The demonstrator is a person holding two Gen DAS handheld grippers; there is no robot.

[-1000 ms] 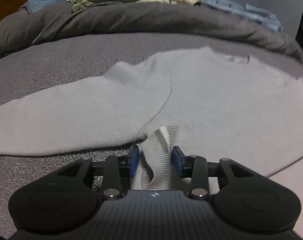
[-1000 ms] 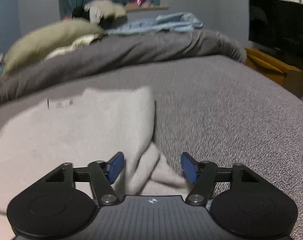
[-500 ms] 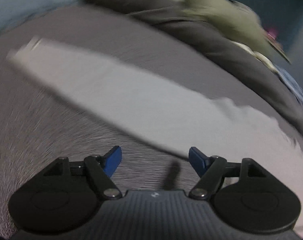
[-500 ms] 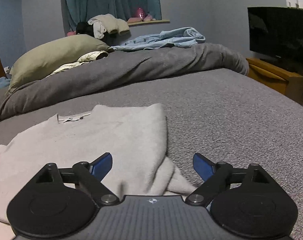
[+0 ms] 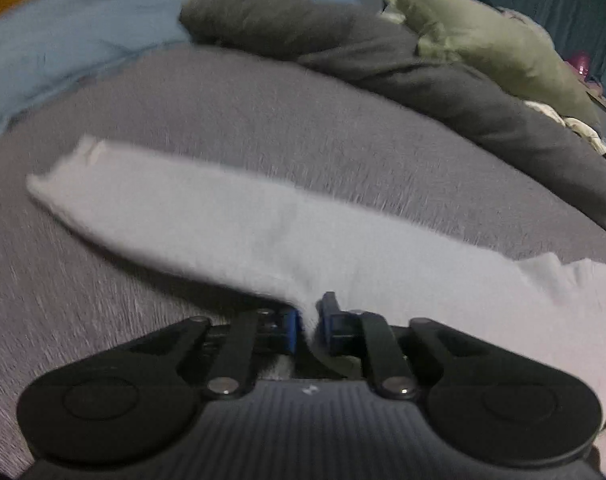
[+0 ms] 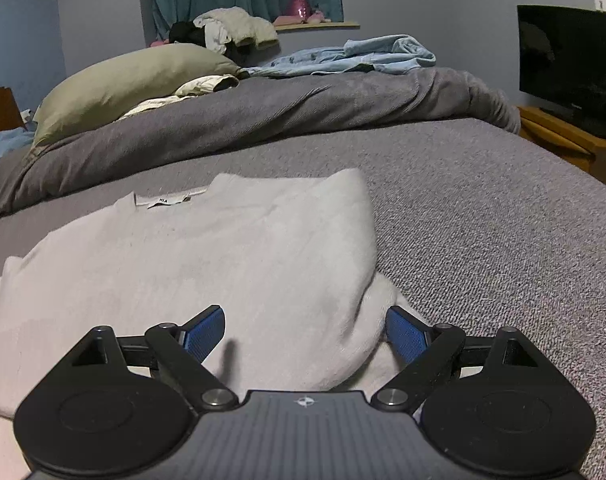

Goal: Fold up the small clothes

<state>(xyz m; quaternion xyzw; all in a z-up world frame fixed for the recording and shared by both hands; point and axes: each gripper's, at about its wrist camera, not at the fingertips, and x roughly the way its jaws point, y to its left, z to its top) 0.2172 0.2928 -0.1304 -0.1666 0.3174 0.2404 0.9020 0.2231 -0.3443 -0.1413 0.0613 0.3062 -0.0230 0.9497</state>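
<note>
While white sweater (image 6: 207, 264) lay flat on grey bed (image 6: 483, 216), left tool (image 5: 308, 324) clamped sleeve edge at lower centre; right tool (image 6: 305, 332) stood wide apart, folded sweater edge between pads, unpinched.

Dim, bluish indoor light in both views; no lamp or bright source showing. Left wrist view smearing with motion blur: white sweater (image 5: 231, 224) edges soft, grey bedspread (image 5: 263, 120) streaking. Right wrist view staying sharp, weave of bedspread reading clearly. Soft shadow falling under the sweater's folded edge. Fisheye bending at the rims, corners vignetting to black. No glare.
</note>
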